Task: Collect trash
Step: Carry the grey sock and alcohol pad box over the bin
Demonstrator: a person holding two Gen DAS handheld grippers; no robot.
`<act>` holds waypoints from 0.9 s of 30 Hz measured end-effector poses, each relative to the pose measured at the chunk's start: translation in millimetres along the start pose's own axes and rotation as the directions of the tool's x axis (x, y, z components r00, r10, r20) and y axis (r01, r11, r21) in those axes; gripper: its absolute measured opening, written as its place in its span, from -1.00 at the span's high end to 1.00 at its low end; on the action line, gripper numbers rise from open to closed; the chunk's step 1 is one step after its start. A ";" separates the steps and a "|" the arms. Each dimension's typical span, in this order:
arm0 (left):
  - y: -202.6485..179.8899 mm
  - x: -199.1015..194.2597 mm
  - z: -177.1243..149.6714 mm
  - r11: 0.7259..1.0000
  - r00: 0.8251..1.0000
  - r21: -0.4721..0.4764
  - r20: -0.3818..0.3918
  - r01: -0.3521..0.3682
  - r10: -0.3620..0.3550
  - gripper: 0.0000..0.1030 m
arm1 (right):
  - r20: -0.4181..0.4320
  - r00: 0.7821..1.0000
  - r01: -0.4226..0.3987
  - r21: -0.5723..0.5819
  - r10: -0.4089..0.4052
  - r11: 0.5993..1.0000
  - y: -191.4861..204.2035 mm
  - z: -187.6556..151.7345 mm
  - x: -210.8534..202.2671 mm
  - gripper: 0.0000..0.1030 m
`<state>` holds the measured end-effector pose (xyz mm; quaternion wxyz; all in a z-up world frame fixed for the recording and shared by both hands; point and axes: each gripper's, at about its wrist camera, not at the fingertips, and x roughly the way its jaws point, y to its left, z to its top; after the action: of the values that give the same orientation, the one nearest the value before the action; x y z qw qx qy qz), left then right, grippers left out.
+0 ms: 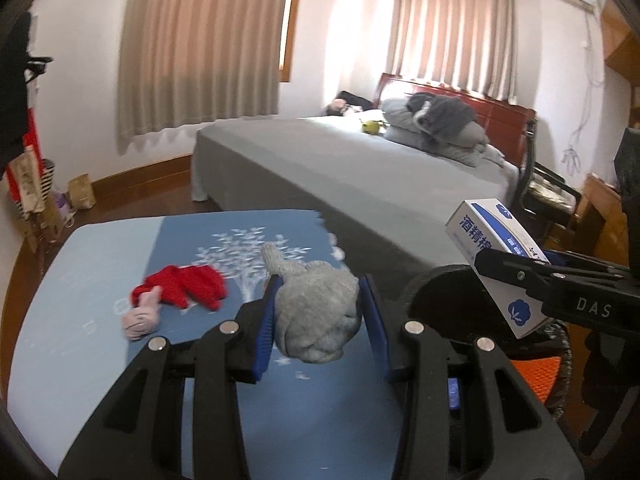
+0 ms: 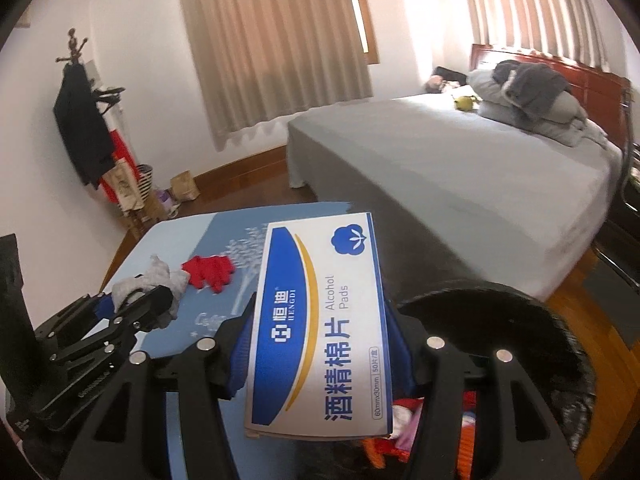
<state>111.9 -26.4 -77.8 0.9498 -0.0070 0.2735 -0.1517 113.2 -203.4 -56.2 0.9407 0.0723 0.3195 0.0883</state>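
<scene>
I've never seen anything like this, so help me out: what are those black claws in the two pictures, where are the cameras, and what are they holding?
No robot here: a person carries two hand-held claws, each with a camera looking along its fingers. One picture comes from the left gripper, clamped on a balled-up grey sock. The other comes from the right gripper, clamped on a box of alcohol pads. Below them, a blue table carries red gloves and a small pink item. A dark bin stands beside the table, a bed behind.

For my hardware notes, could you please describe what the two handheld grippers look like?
Both match: the left gripper and the right gripper have black plastic linkage frames with round silver pins and ribbed blue pads. White "DAS" lettering marks the right one's side. No sleeves or cables show.
</scene>
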 end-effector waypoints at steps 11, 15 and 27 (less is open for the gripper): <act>-66.2 23.0 0.9 0.988 0.991 0.079 -0.010 0.136 -0.136 0.25 | 0.014 0.993 0.114 0.079 -0.115 0.990 -60.5 -13.7 -26.4 -0.09; -87.0 29.9 -0.5 0.979 0.984 0.105 -0.016 0.177 -0.176 0.25 | 0.011 0.989 0.147 0.108 -0.149 0.983 -82.3 -17.7 -31.9 -0.09; -133.7 68.2 -18.5 0.947 0.957 0.141 -0.090 0.288 -0.277 0.05 | -0.019 0.975 0.221 0.150 -0.221 0.963 -132.5 -31.5 -34.2 -0.11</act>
<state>119.1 -172.6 -116.0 0.9060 0.0318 0.2900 -0.3068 83.1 -337.2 -86.3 0.9361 0.1074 0.3323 -0.0418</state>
